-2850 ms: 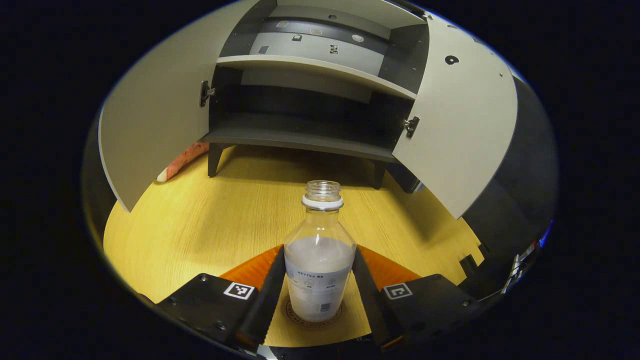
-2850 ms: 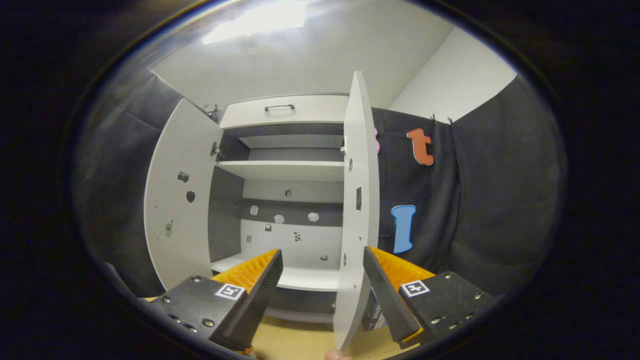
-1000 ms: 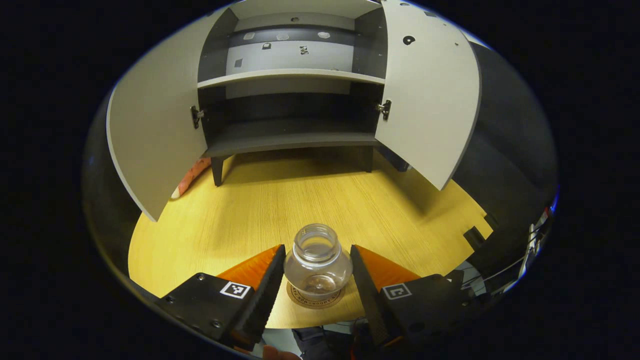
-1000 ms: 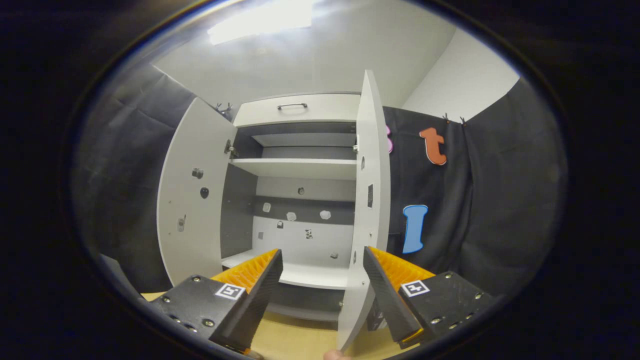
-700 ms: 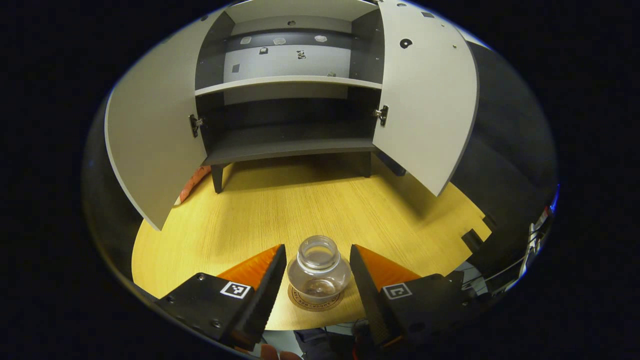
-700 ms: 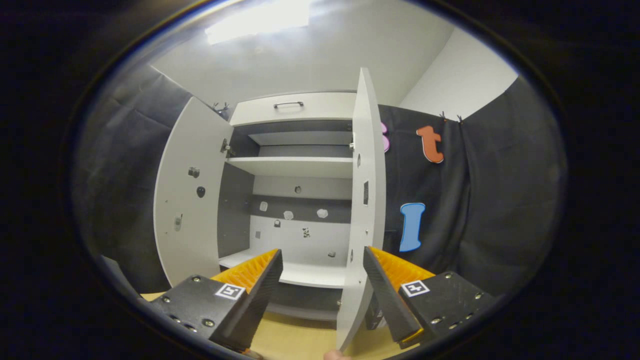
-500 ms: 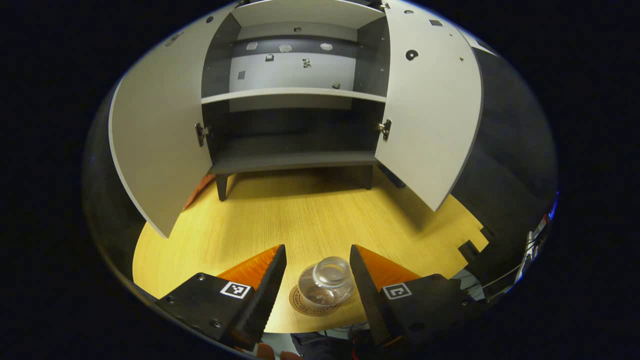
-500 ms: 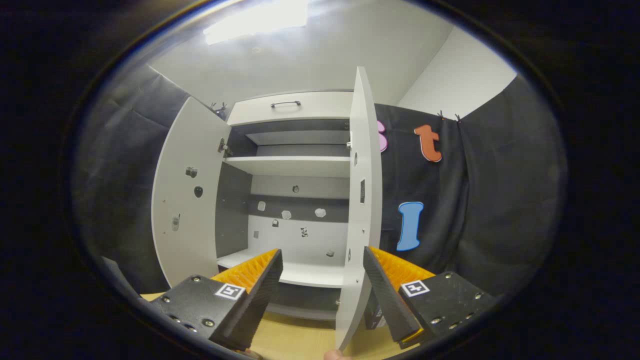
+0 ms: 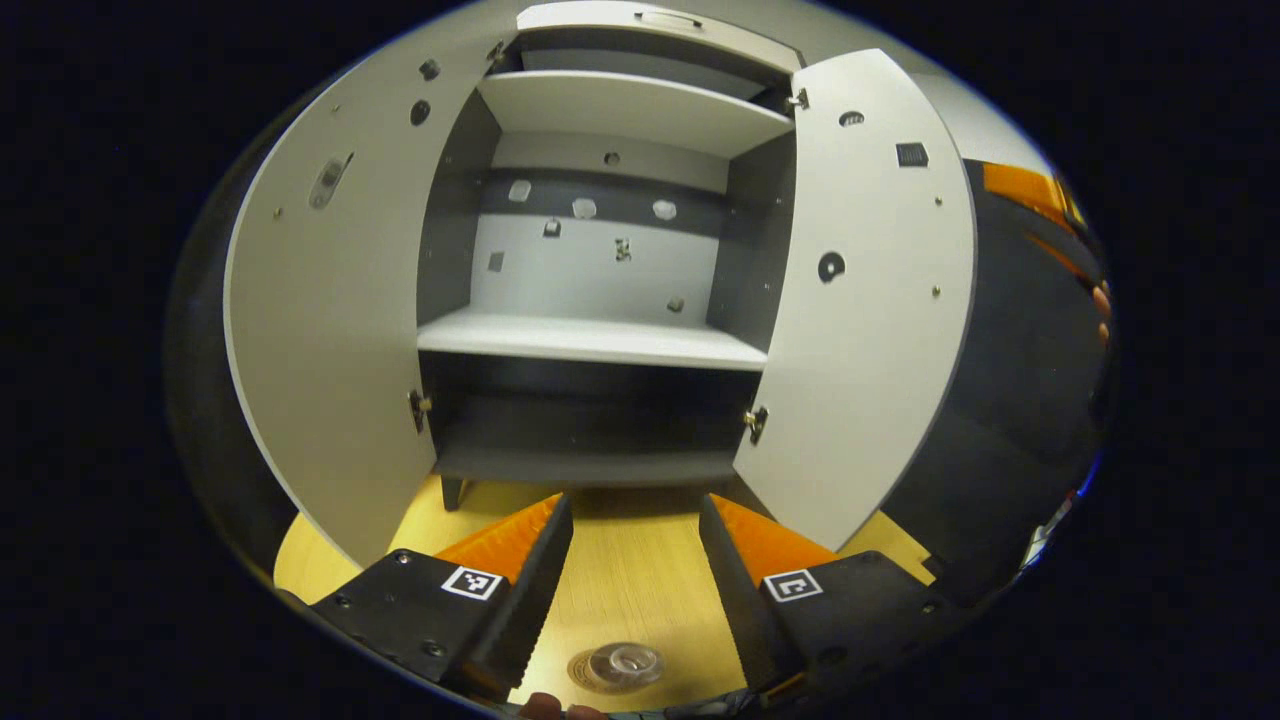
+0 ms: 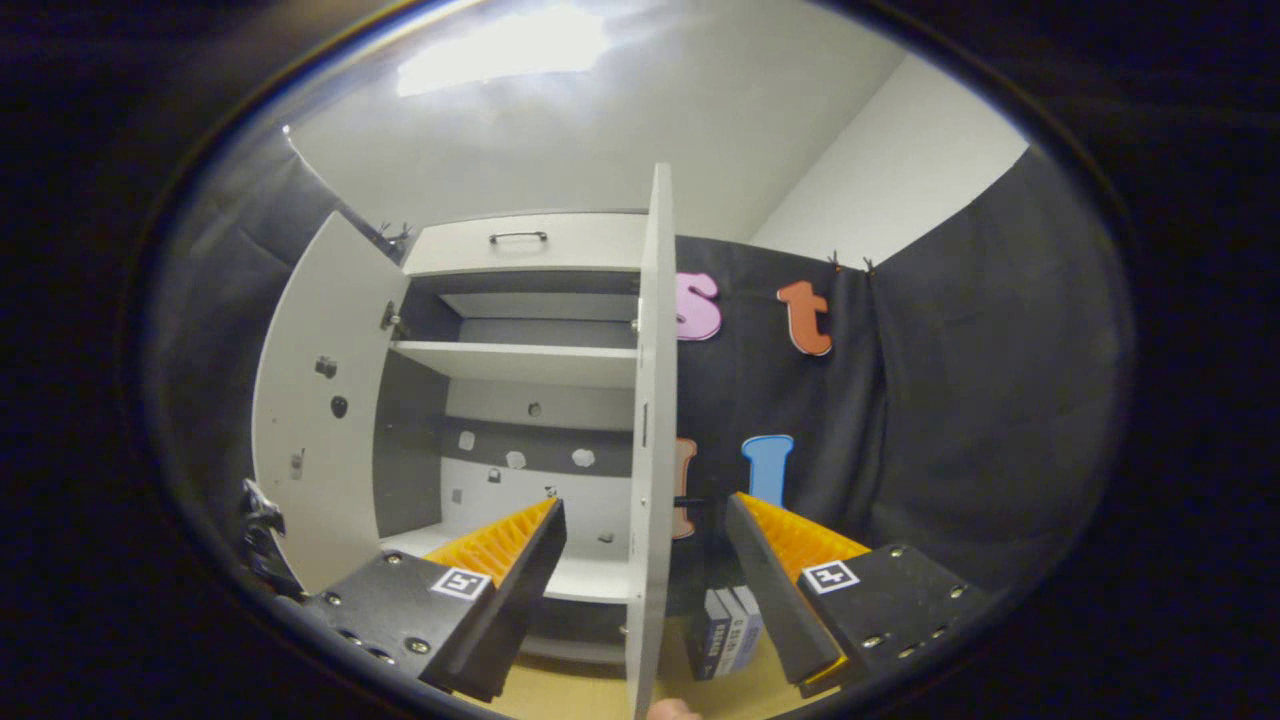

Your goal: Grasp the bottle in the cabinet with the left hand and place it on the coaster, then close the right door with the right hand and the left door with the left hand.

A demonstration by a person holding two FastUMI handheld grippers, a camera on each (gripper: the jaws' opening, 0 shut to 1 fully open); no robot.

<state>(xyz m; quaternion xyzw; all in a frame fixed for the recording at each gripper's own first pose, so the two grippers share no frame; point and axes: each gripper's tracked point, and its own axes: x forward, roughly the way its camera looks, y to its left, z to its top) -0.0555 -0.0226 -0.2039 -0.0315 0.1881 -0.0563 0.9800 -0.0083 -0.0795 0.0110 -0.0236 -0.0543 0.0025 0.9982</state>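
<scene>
wooden table [image 9: 640, 585]: bottle [image 9: 617, 667] below spread left gripper [image 9: 634, 560].

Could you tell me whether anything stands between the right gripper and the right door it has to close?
Nothing visible does. In the right gripper view, the right gripper is open, and the right door, seen edge-on, rises in the gap between its fingers with only air around it. Touch cannot be judged.
</scene>
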